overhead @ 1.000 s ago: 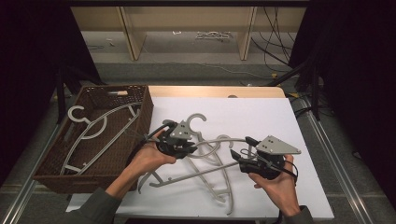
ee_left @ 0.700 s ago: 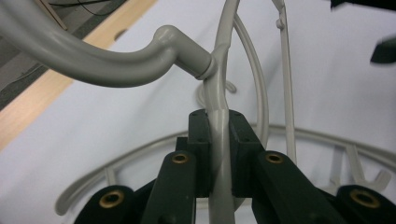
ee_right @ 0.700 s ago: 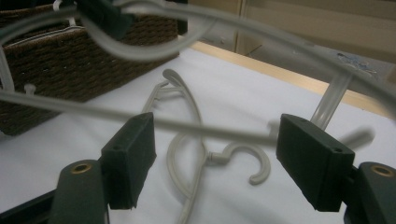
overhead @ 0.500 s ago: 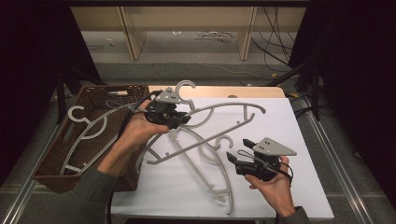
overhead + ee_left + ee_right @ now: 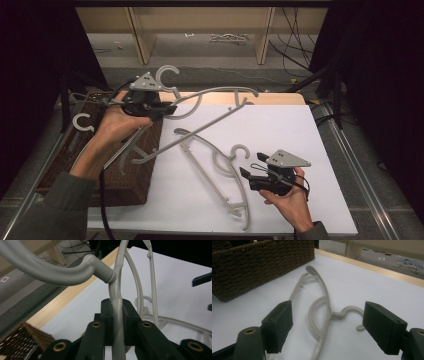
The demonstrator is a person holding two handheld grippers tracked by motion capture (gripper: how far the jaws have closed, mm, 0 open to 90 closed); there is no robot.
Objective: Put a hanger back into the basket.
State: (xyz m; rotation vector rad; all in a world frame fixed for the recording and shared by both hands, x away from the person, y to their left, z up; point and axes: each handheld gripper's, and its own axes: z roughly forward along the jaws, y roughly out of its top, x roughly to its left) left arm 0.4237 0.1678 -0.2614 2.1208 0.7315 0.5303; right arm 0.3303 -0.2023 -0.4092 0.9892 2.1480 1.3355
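Nearest the person, the right hand-held gripper (image 5: pixel 246 178) sits low over the white worktop (image 5: pixel 300 130) with its jaws spread wide and nothing between them. The right hand (image 5: pixel 288 198) cups it from below, wrist coming in from the bottom edge. In the right gripper view, its black block-shaped pads (image 5: pixel 279 326) frame a grey plastic hanger (image 5: pixel 322 312) lying flat on the worktop, hook curled toward the right pad.

Farther off and to the left, the left hand-held gripper (image 5: pixel 167 109) is clamped tight on a second grey hanger (image 5: pixel 210 117), pinching its smooth rounded bar just below the hook neck. The left hand (image 5: pixel 117 122) holds it raised, forearm angled up from the lower left. This hanger hangs tilted in the air, its far arm over the worktop and its lower end over the brown woven basket (image 5: pixel 125 180), where more hangers (image 5: pixel 82 122) rest. A light wood strip (image 5: pixel 280 98) edges the worktop's far side.
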